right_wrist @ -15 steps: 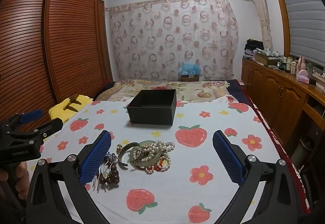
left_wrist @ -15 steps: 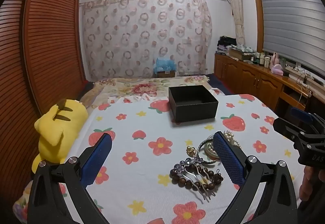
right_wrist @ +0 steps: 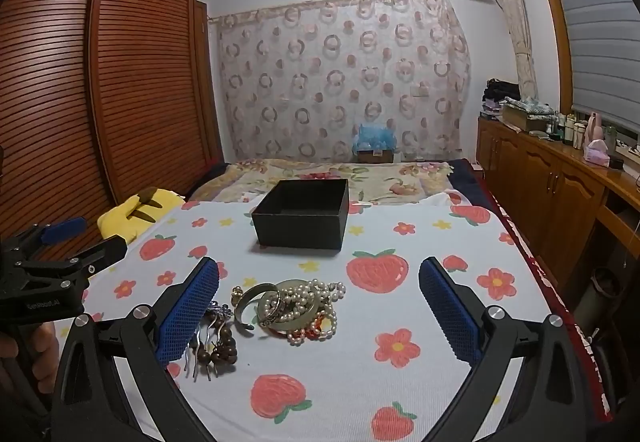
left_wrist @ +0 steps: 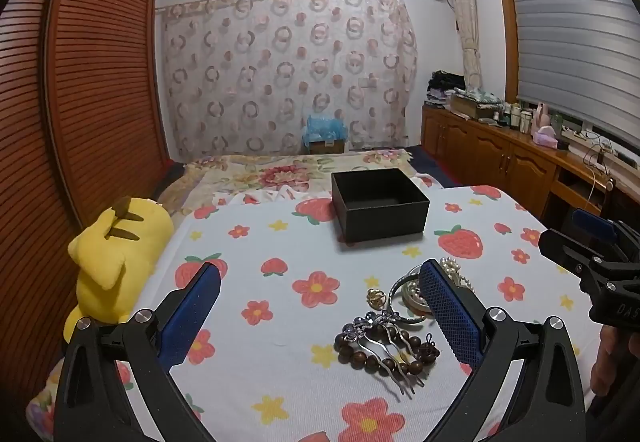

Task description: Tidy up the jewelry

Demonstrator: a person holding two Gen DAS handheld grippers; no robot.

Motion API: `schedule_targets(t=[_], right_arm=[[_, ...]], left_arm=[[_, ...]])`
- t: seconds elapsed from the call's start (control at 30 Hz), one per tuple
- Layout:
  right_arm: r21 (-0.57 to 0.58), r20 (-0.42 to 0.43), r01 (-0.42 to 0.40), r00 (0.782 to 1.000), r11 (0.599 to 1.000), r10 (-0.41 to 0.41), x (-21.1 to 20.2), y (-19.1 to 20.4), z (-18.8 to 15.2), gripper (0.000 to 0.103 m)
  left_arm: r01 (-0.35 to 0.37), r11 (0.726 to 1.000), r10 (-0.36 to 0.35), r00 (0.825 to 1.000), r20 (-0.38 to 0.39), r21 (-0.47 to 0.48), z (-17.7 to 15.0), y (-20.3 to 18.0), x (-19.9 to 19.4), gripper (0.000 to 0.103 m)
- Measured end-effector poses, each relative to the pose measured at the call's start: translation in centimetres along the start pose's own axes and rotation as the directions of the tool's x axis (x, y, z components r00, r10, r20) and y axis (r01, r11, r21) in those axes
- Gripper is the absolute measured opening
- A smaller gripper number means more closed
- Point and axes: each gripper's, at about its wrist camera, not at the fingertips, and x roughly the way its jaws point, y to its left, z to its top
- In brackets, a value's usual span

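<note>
Nothing has shifted since the earlier frames. Left wrist: left gripper (left_wrist: 320,308) gapes empty over the bedspread (left_wrist: 280,242), jewelry pile (left_wrist: 394,326) near its right finger. Right wrist: right gripper (right_wrist: 319,308) wide open above the pile (right_wrist: 280,310), black box (right_wrist: 302,217) beyond

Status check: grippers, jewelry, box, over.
Left gripper and right gripper open, empty. Jewelry heaped on the bedspread, untouched. Black box behind it, open, looks empty. Nothing in the way.
</note>
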Motion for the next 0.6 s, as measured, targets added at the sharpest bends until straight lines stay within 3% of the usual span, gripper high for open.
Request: schedule_targets(t=[0.6], right_arm=[[0.001,0.004,-0.001,1.000,1.000,0.001,-0.03,0.02,0.04,0.101]], left_arm=[[-0.003,1.000,0.003,1.000,0.002,0.003,-0.01,-0.01,-0.01,0.097]])
